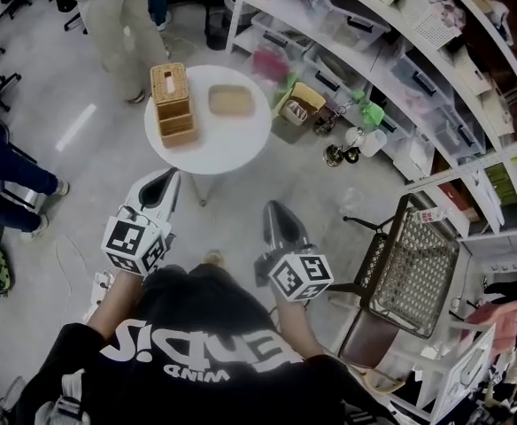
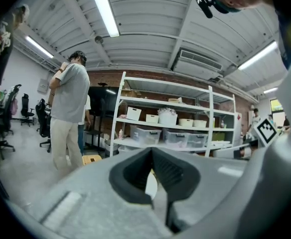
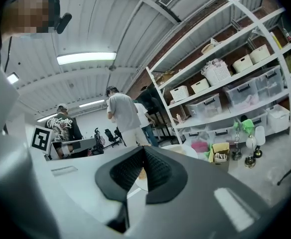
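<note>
My left gripper [image 1: 170, 179] and right gripper [image 1: 273, 208] are held side by side in front of the person's chest, short of a round white table [image 1: 241, 140]. Both are shut, tips touching, with nothing between the jaws. The table carries a stack of wooden boxes [image 1: 172, 103] on its left side and a shallow wooden tray [image 1: 231, 101] on its right. In the left gripper view the closed left gripper [image 2: 152, 152] points toward white shelving [image 2: 170, 128]. The closed right gripper [image 3: 143, 152] half hides the table's edge [image 3: 185, 151] in the right gripper view.
A long white shelving unit [image 1: 400, 69] with plastic bins runs along the right. A dark wire-mesh chair [image 1: 413, 268] stands near right. A person in beige trousers [image 1: 117, 16] stands beyond the table, and another person's legs [image 1: 2, 180] are at left. Small items [image 1: 347, 140] lie on the floor by the shelves.
</note>
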Tool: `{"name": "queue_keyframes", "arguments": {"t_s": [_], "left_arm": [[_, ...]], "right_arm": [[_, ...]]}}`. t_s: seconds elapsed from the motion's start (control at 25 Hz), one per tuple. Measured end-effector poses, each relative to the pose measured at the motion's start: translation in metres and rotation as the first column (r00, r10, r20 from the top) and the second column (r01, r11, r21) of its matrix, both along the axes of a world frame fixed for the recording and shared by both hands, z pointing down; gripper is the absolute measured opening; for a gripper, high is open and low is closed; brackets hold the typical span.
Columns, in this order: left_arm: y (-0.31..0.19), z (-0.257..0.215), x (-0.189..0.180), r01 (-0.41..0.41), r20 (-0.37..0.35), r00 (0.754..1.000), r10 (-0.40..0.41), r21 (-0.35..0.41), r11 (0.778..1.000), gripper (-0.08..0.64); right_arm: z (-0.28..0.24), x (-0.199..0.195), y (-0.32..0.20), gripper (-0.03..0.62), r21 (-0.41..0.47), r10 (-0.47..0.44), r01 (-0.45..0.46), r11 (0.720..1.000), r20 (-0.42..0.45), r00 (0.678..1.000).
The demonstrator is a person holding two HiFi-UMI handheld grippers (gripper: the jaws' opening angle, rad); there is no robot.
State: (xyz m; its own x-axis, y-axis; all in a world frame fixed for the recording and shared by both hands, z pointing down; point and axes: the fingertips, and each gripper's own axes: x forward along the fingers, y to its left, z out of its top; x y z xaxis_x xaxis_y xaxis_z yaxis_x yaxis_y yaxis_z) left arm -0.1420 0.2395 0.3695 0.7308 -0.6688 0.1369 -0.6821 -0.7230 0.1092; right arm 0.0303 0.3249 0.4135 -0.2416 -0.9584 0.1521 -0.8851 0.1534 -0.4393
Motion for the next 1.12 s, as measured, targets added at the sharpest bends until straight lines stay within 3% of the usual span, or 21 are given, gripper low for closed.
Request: {"name": "queue_keyframes", "arguments": {"t_s": [0.32, 0.64, 1.12], "left_arm": [[-0.037, 0.005, 0.016, 0.033, 0.011, 0.999, -0.033, 0.014, 0.999, 0.002], [-0.095, 0.017, 0.021, 0.026, 0.001, 1.0, -0.026, 0.005, 1.0, 0.002], [-0.224, 0.032, 0.046, -0.033, 0.023, 0.999, 0.033, -0.036, 0.999, 0.002]], "right_arm": [[0.012, 0.009, -0.042, 0.0, -0.008, -0.057, 0.057, 0.998, 0.007, 0.998], [0.023, 0.02, -0.094, 0.0, -0.018, -0.039, 0.039, 0.999, 0.001, 0.999], [0.024, 0.034, -0.229, 0.0, -0.041, -0.013, 0.015, 0.999, 0.046, 0.999]]}}
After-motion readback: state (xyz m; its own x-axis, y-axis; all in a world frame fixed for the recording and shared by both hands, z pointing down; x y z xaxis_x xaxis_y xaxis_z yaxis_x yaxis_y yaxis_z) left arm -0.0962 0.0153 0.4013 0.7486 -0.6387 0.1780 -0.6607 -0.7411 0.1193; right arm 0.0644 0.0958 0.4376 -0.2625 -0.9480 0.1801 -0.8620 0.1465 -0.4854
